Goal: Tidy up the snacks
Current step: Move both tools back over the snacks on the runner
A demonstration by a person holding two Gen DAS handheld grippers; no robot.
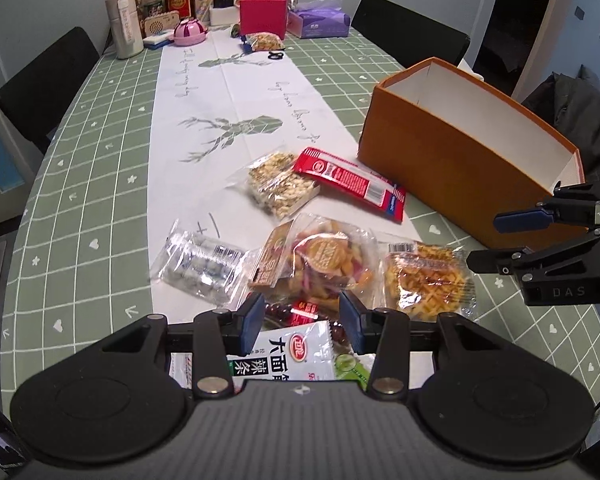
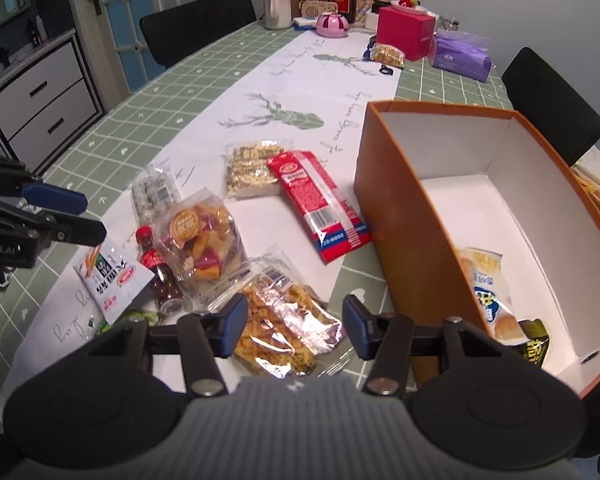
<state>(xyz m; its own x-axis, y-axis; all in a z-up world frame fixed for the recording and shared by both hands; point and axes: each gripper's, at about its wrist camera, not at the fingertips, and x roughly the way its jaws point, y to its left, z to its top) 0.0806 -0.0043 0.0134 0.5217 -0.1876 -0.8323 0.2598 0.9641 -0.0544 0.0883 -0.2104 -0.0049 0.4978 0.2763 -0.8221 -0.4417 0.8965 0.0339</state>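
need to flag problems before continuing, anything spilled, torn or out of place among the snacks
Nothing looks spilled or torn. The packets lie in a loose overlapping heap beside the orange box, and the red packet rests across the seed bar. Only two packets are inside so far.

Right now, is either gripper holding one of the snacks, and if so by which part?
Nothing is held. The left gripper and the right gripper are both open above the snack packets.

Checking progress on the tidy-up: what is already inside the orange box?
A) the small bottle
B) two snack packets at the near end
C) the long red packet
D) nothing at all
B: the right wrist view shows a pale snack packet and a dark packet lying inside the orange box.
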